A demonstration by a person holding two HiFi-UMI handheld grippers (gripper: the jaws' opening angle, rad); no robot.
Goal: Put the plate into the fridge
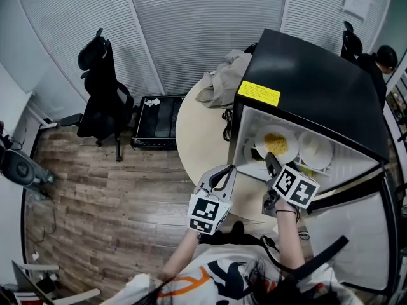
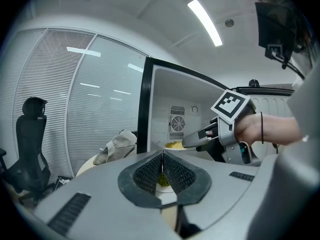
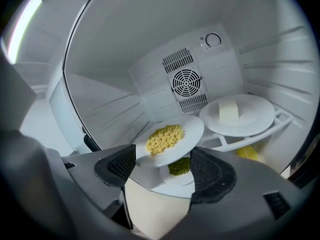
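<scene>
White plate [image 3: 191, 131] — between right gripper [image 3: 164, 160] jaws

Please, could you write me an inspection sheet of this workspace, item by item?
Surface: round table carries the black fridge, door open.
Job's things: plate of yellow food inside the fridge, beside a plate with a white block.
Clutter: grey cloth on the table.
Grippers: left gripper shut, empty; right gripper open, facing that plate.
Cables: dark cable beside the fridge.
Surroundings: office chair, wooden floor, window blinds.
</scene>
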